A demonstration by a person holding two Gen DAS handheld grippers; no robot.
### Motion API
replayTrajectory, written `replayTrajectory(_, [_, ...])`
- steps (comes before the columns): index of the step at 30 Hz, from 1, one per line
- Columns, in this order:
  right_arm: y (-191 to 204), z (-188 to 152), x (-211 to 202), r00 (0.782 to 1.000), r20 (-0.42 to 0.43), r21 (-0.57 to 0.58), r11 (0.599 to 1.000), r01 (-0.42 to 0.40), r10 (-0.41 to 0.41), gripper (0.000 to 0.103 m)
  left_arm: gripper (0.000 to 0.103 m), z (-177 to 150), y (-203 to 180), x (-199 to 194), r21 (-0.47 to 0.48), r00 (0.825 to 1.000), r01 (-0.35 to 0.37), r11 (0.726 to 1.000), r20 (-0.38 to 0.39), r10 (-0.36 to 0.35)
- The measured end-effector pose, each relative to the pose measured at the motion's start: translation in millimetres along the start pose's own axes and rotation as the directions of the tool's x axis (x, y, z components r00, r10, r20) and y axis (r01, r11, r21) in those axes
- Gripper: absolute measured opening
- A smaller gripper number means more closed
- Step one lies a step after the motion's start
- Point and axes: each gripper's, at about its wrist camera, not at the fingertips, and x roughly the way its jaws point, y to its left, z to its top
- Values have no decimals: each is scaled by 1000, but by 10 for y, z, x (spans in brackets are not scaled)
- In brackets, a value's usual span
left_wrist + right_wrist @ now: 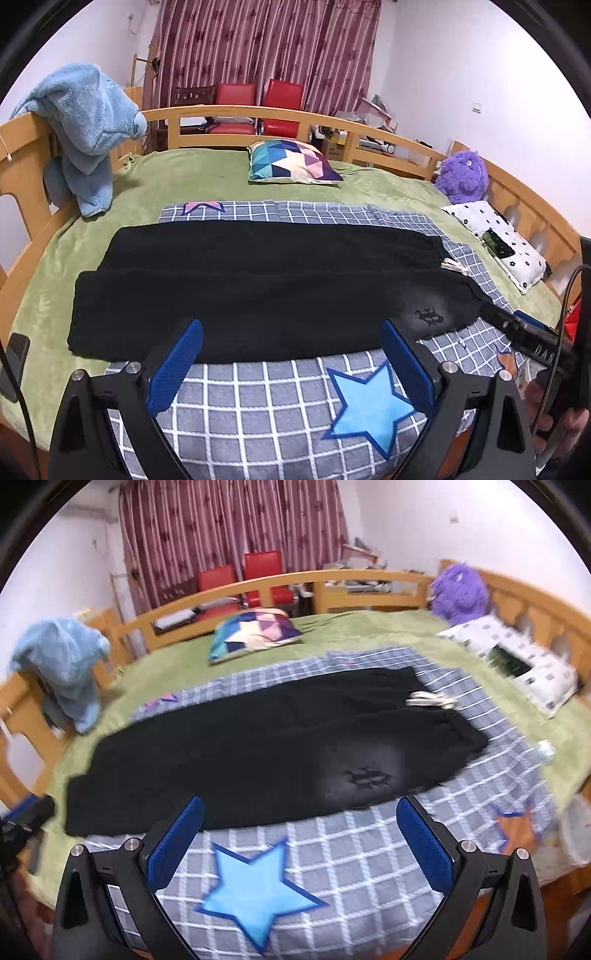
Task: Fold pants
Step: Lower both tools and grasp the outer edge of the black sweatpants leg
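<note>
Black pants (258,288) lie flat across a grey checked blanket (258,398) on the bed. Their waist is to the right with a white drawstring (453,266), and the leg ends are to the left. A dark print (428,316) marks the near leg by the waist. My left gripper (291,325) is open, its blue pads (177,365) just short of the pants' near edge, nothing held. My right gripper (301,800) is also open over the near edge of the pants (258,746), empty. In the left wrist view, the right tool's black body (532,339) enters at the right near the waist.
A green bedspread (184,177) covers the bed, ringed by a wooden rail (258,114). A patterned cushion (291,162), a purple plush toy (461,177), a white dotted pillow (517,254) and a blue fleece (88,129) over the rail lie around it. A hand (554,417) shows at right.
</note>
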Motion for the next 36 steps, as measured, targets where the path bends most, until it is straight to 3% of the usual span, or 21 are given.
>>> replayTrajectory(2, [-27, 99, 91, 1000, 1, 15, 999, -29, 29, 95, 96, 95, 110, 17, 0, 1000, 0, 1000, 9, 0])
replayTrajectory(6, [-78, 314, 293, 1000, 0, -23, 1000, -11, 11, 90, 96, 266, 422, 136, -8, 999, -32, 999, -11, 32])
replayTrajectory(10, [-319, 442, 559, 999, -30, -18, 1000, -14, 14, 83, 96, 240, 872, 449, -73, 995, -58, 996, -91, 52])
replayTrajectory(14, [-693, 339, 935, 991, -130, 24, 999, -31, 34, 67, 91, -13, 1263, 821, -141, 980, -106, 984, -185, 79])
replayTrajectory(17, [-966, 119, 1231, 983, -185, 55, 998, -3, 13, 65, 90, -266, 1461, 1042, -195, 968, -114, 974, -242, 65])
replayTrajectory(18, [-1063, 20, 1334, 980, -200, 64, 998, 3, 10, 65, 85, -366, 1523, 1125, -217, 964, -109, 970, -262, 49])
replayTrajectory(21, [-1289, -213, 1523, 973, -229, 110, 994, 12, 14, 65, 84, -649, 1654, 1342, -291, 950, -88, 953, -311, -7])
replayTrajectory(24, [-1488, -420, 1652, 972, -231, 168, 986, 1, 38, 65, 84, -812, 1726, 1512, -338, 949, -73, 938, -314, -39])
replayTrajectory(28, [-1634, -530, 1786, 969, -231, 238, 971, -28, 84, 65, 83, -900, 1790, 1635, -367, 961, -54, 929, -272, -52])
replayTrajectory(34, [-1704, -453, 1915, 979, -150, 317, 945, -84, 138, 66, 79, -865, 1859, 1747, -384, 971, -47, 922, -236, -49])
replayTrajectory(36, [-1727, -390, 1970, 978, -127, 352, 929, -111, 165, 66, 74, -832, 1884, 1779, -389, 972, -52, 920, -232, -43])
